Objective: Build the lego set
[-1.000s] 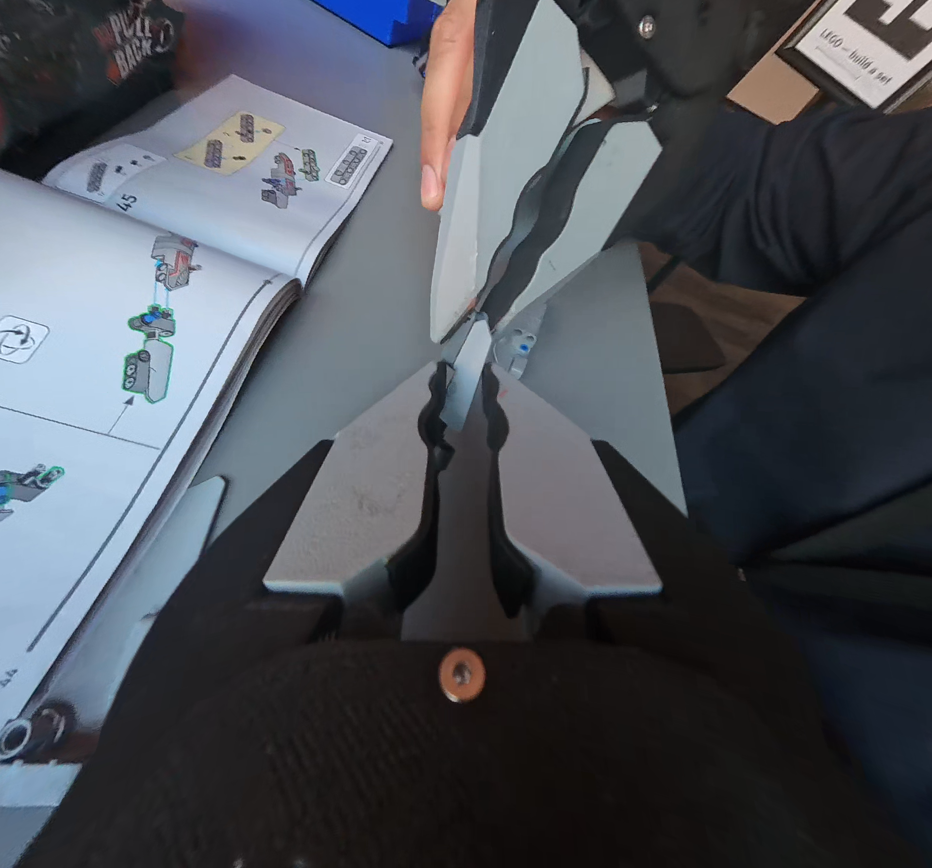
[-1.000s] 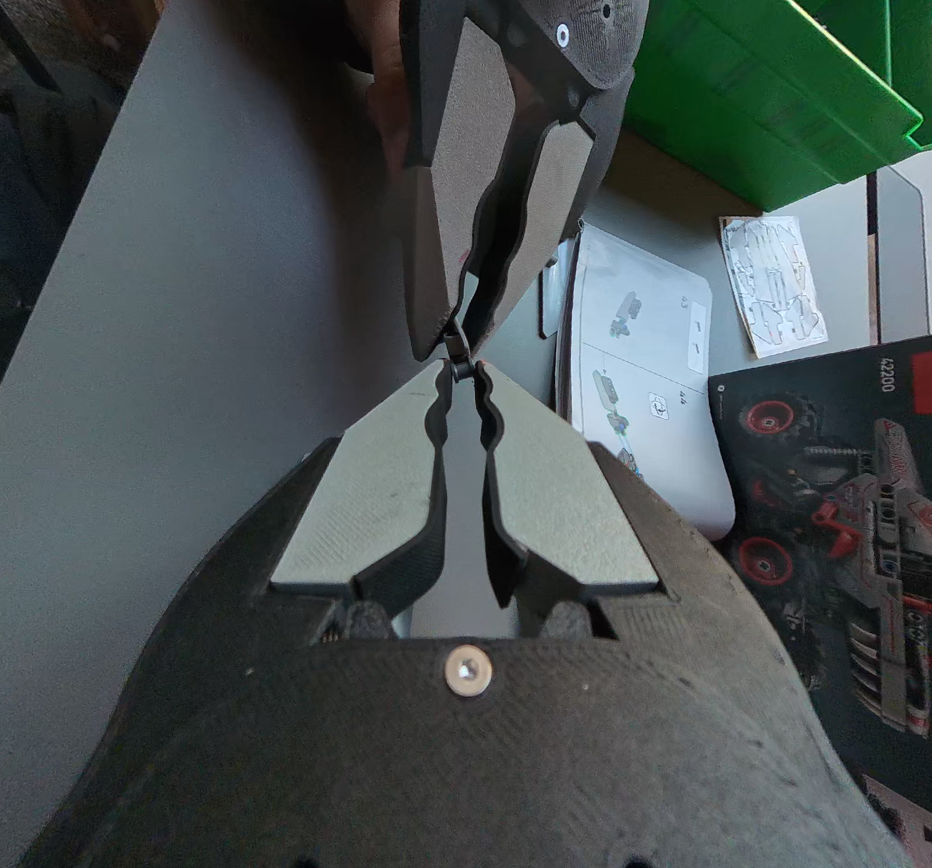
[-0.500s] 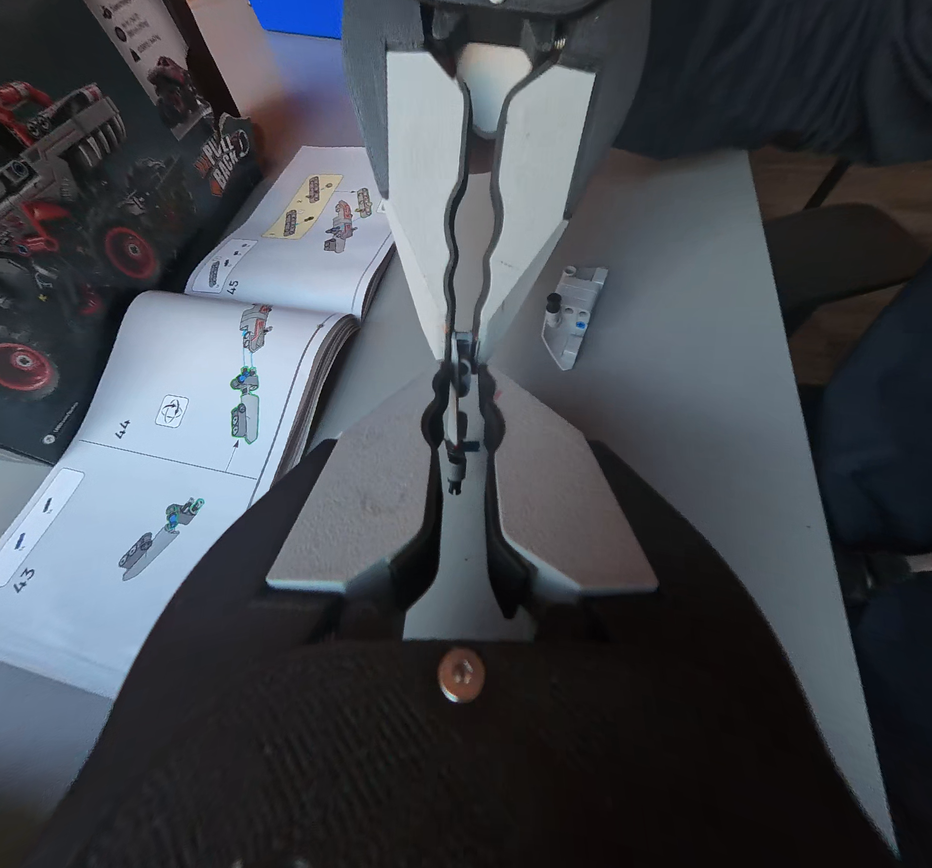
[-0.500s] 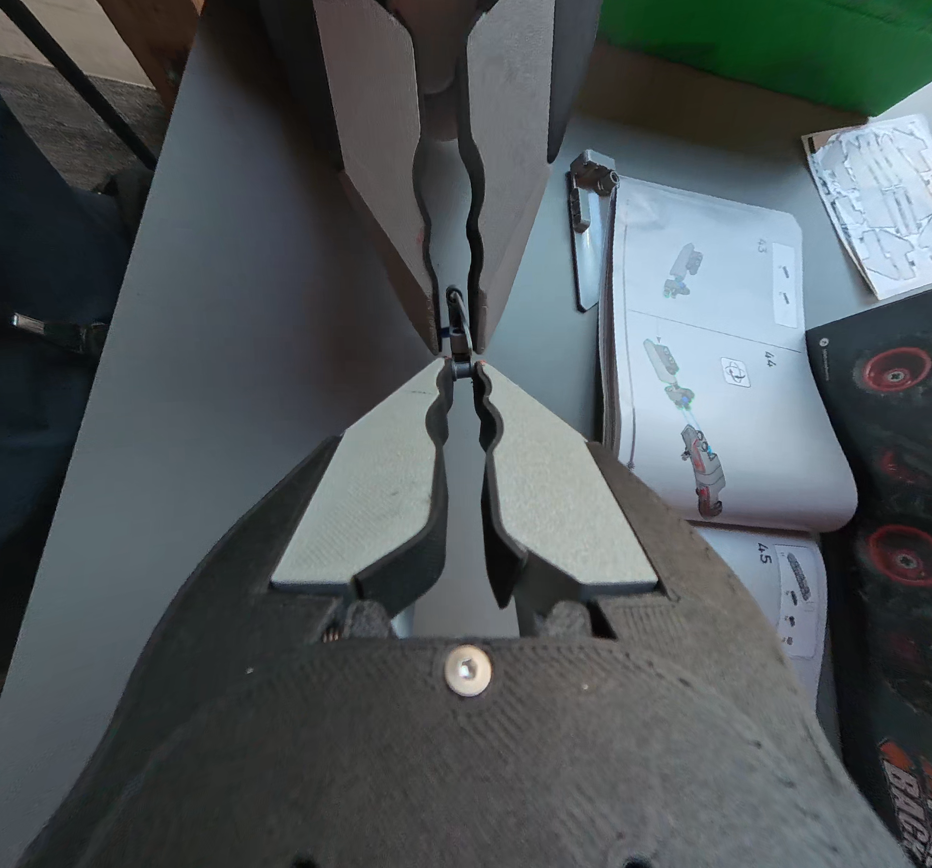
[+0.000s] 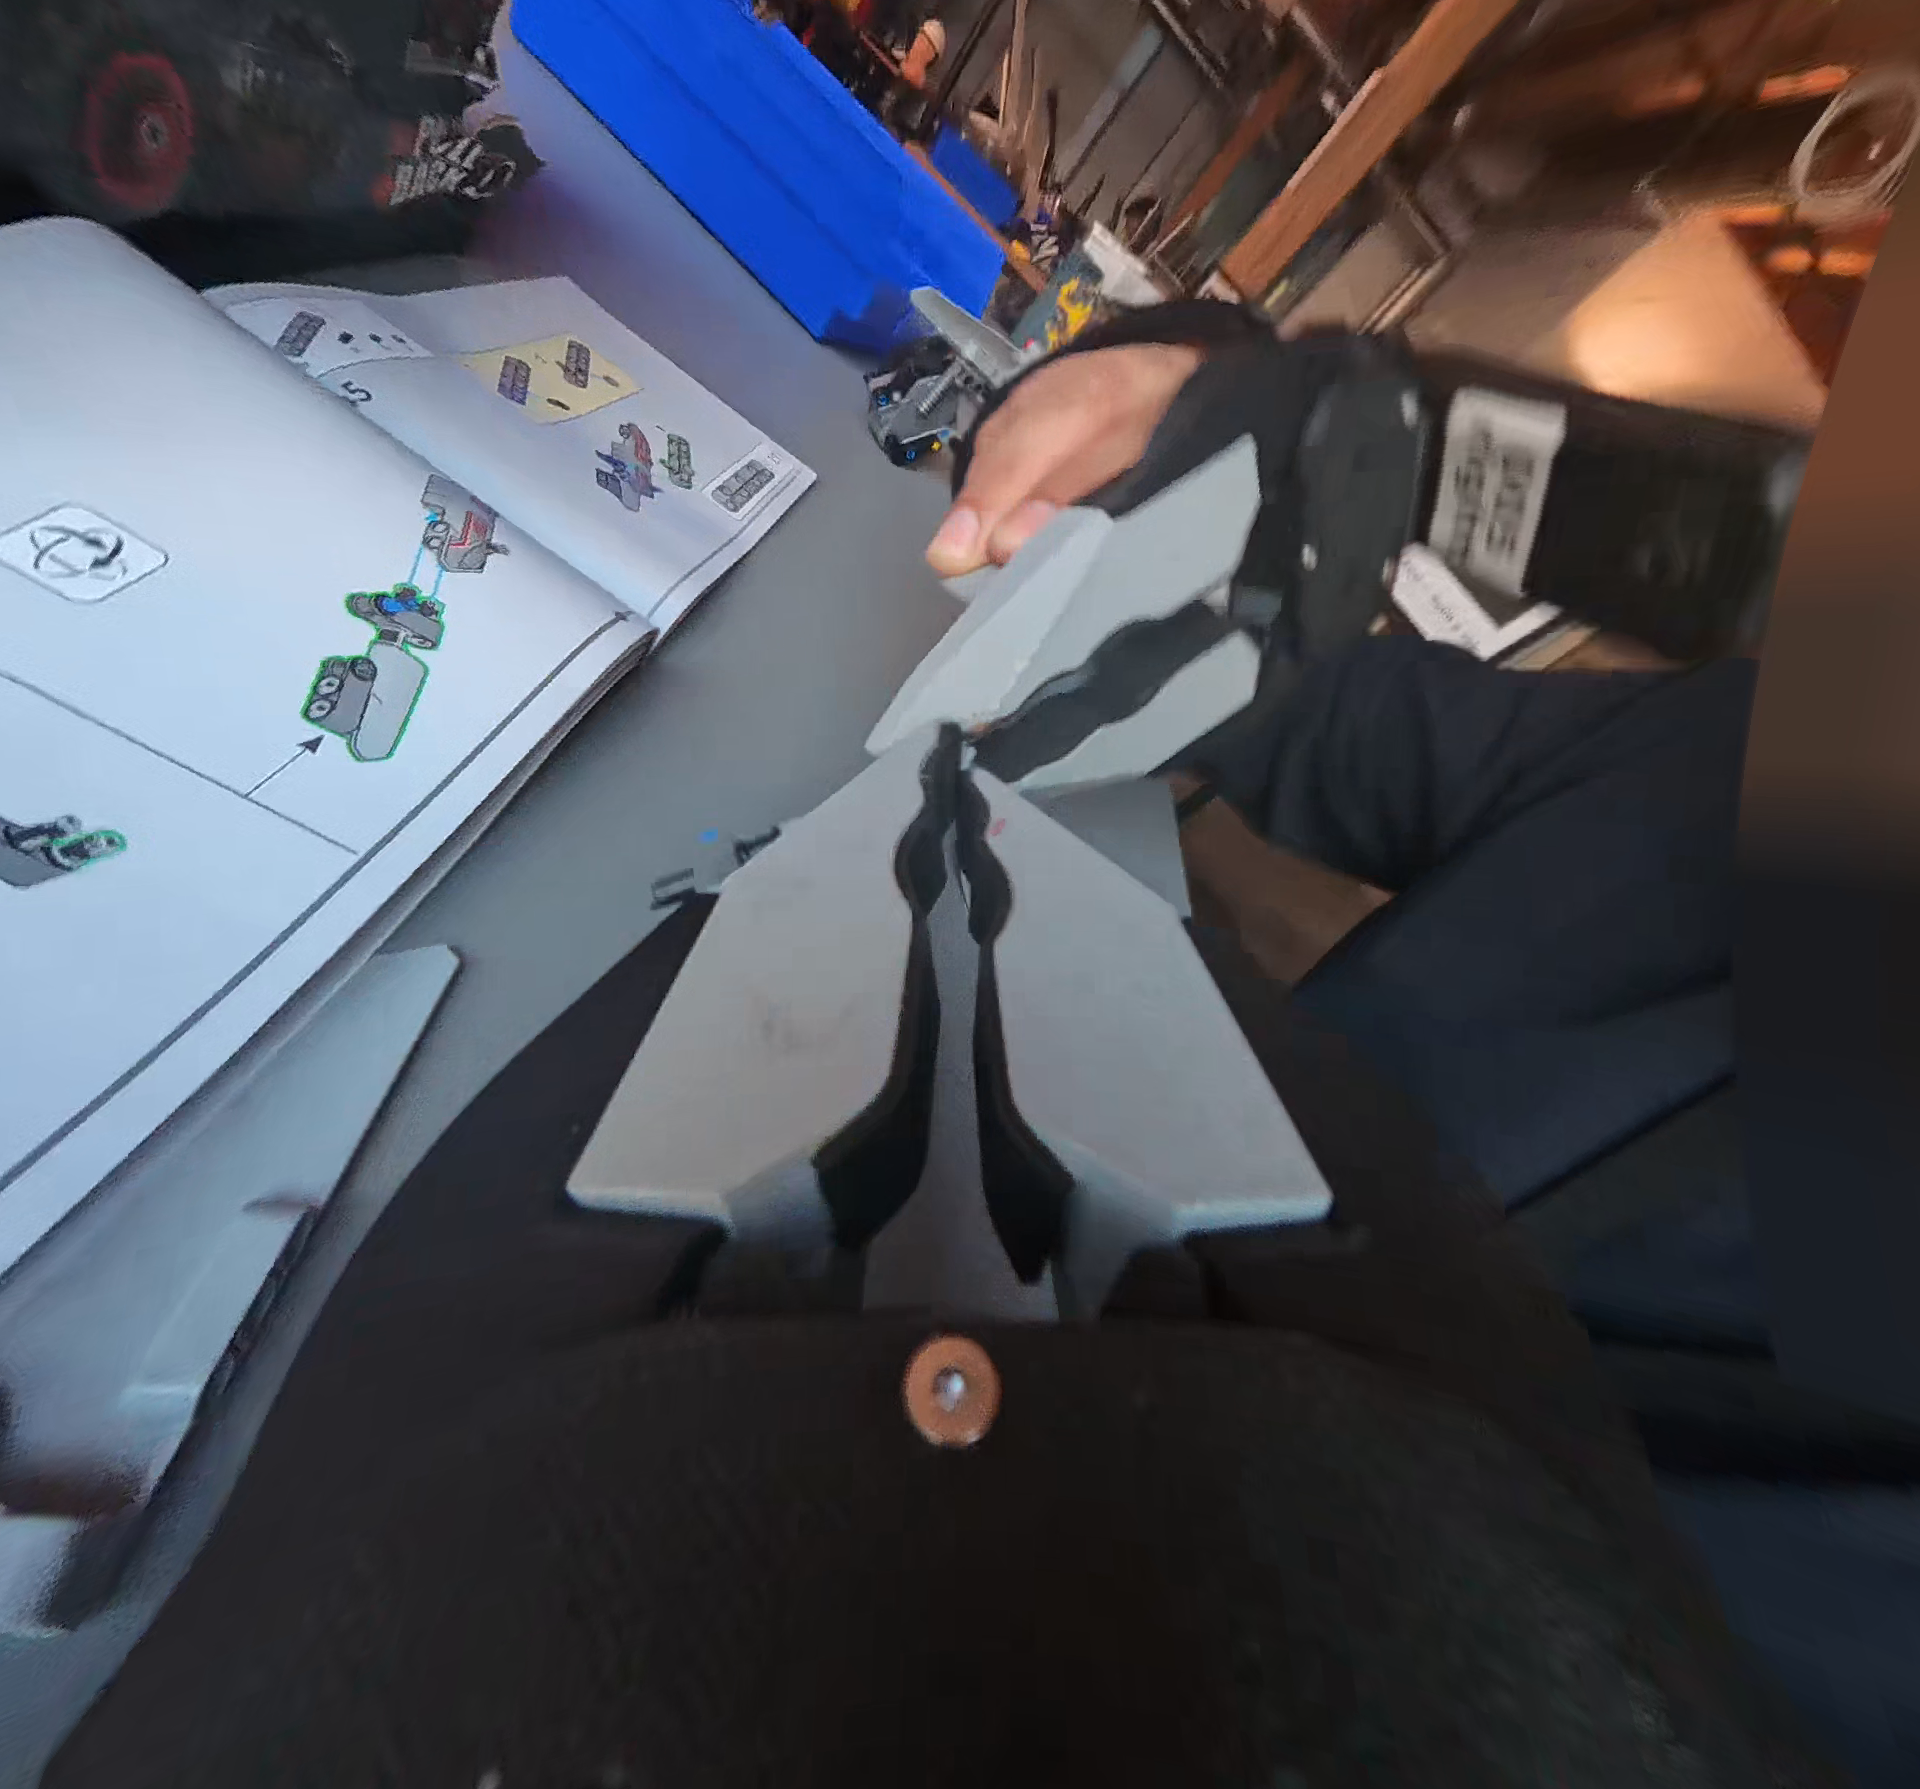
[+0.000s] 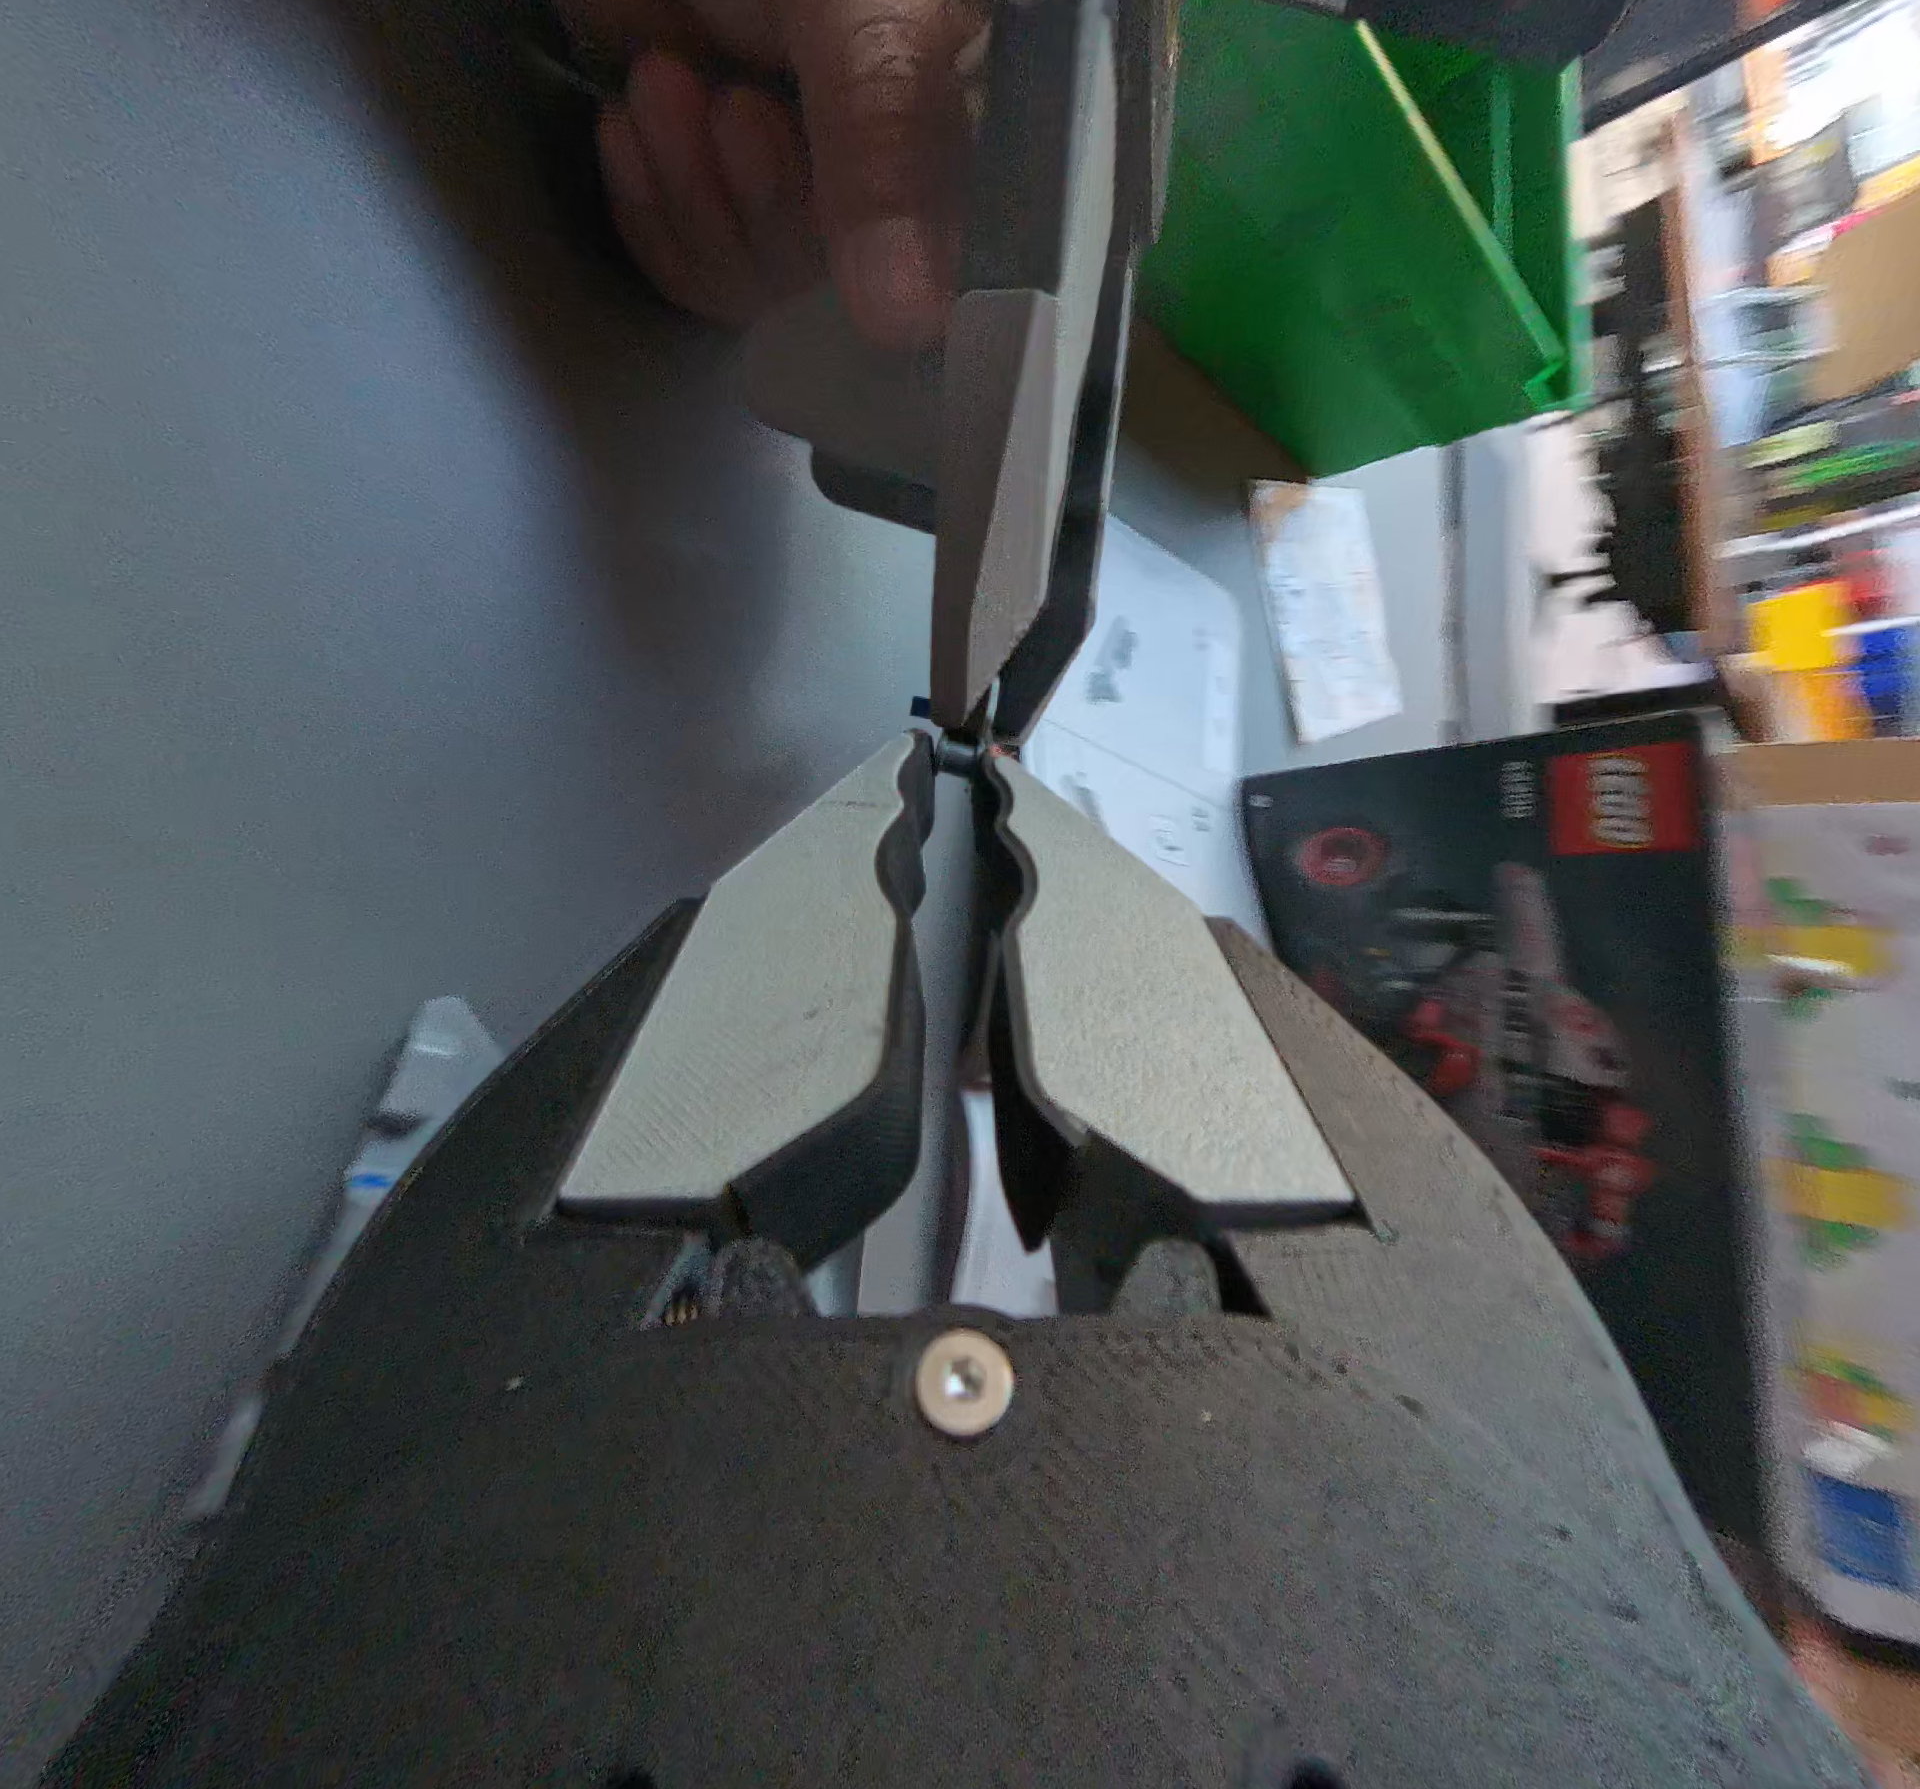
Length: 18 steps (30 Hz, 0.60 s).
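Observation:
My left gripper (image 5: 948, 765) is shut on a small dark lego piece (image 5: 945, 747) held above the grey table (image 5: 790, 659). My right gripper (image 6: 956, 760) is shut on a small black lego piece (image 6: 954, 755). The two grippers meet tip to tip, so the pieces touch. In the left wrist view the right gripper (image 5: 971, 726) comes in from the upper right. In the right wrist view the left gripper (image 6: 982, 716) comes down from above. How the pieces join is hidden between the tips.
The open instruction booklet (image 5: 312, 617) lies at left, with a small grey lego part (image 5: 717, 861) beside it. A part-built model (image 5: 925, 399) sits by the blue bin (image 5: 748, 108). The lego box (image 6: 1475, 960), sticker sheet (image 6: 1320, 607) and green bin (image 6: 1330, 233) show on the right. My left and right fingertips are right by each other.
Both grippers stay shut and tip to tip. They have turned: half a second ago they faced each other straight on, now the right one meets the left at a slant. Both views are blurred by motion.

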{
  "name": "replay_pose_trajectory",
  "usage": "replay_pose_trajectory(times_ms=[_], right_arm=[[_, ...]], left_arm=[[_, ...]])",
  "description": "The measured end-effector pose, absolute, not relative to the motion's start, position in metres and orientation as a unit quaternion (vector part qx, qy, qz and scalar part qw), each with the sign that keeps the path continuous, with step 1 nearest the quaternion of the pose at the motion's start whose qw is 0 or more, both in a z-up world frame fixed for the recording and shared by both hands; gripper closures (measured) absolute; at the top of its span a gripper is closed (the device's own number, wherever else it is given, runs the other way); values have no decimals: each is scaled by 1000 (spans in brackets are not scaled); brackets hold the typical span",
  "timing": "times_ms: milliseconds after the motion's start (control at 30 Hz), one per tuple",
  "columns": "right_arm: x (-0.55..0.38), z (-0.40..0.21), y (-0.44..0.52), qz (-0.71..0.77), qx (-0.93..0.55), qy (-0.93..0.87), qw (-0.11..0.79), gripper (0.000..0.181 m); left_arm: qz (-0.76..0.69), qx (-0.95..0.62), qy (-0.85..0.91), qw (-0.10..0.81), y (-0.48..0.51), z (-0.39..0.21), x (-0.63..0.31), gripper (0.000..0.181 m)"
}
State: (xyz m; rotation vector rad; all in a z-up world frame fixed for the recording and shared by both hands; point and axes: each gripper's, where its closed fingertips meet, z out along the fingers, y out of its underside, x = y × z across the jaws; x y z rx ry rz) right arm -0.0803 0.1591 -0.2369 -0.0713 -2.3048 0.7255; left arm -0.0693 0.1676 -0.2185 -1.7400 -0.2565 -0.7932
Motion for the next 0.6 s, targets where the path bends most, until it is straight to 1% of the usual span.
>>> replay_pose_trajectory(times_ms=[67,100,167,233,300,333,467,500,567,600], right_arm=[[-88,-236,161,224,8,-873,432,176],[-89,-236,161,218,9,-871,440,176],[-86,-230,160,278,-30,-877,392,177],[-84,-229,160,332,-77,-883,323,176],[-85,-235,166,322,-87,-890,310,176],[-85,-239,169,311,-87,-893,312,176],[-80,-249,166,291,-78,-907,293,176],[-79,-252,166,283,-75,-912,288,176],[-74,-255,163,284,-69,-917,271,176],[-73,-257,162,281,-69,-920,263,176]], left_arm=[[-350,-735,-121,568,168,-219,-73,181],[-344,-736,-115,571,168,-218,-73,181],[-295,-744,-61,596,168,-209,-71,181],[-190,-776,0,601,169,-208,-71,180],[-64,-812,57,577,166,-218,-74,176],[-28,-817,82,571,166,-220,-72,181],[-12,-826,102,554,170,-228,-64,181],[-9,-826,97,556,170,-229,-66,174],[9,-836,98,540,170,-235,-71,168],[9,-838,105,535,169,-237,-69,173]])
